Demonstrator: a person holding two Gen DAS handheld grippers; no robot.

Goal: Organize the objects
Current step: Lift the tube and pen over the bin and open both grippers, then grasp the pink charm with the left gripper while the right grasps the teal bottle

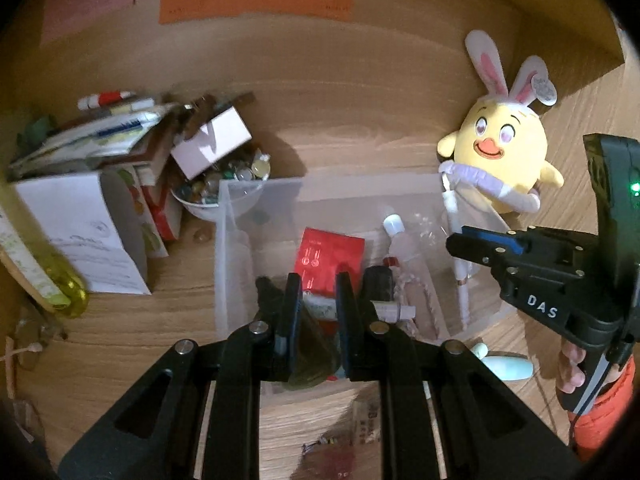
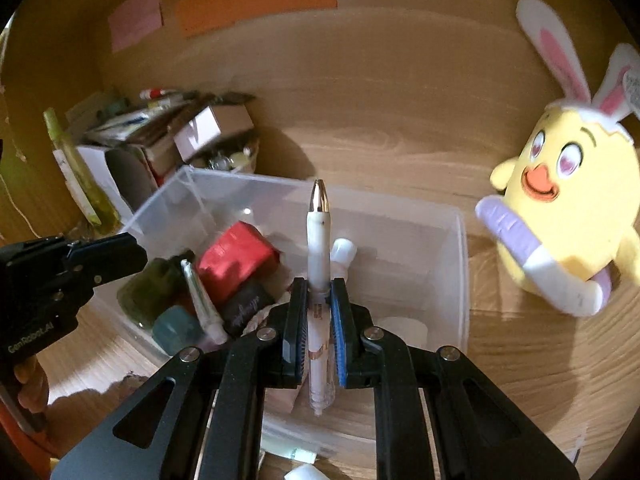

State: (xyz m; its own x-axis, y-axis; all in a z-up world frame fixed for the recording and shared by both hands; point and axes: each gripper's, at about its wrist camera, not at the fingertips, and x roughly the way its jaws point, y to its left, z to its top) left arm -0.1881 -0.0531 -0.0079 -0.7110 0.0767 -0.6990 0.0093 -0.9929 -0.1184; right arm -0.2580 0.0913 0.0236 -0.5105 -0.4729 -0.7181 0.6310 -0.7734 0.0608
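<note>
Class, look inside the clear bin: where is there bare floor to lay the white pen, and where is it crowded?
Bare floor lies along the clear bin's right wall, right of the white pen. The left half is crowded: red packet, green pouch, dark tube.
</note>
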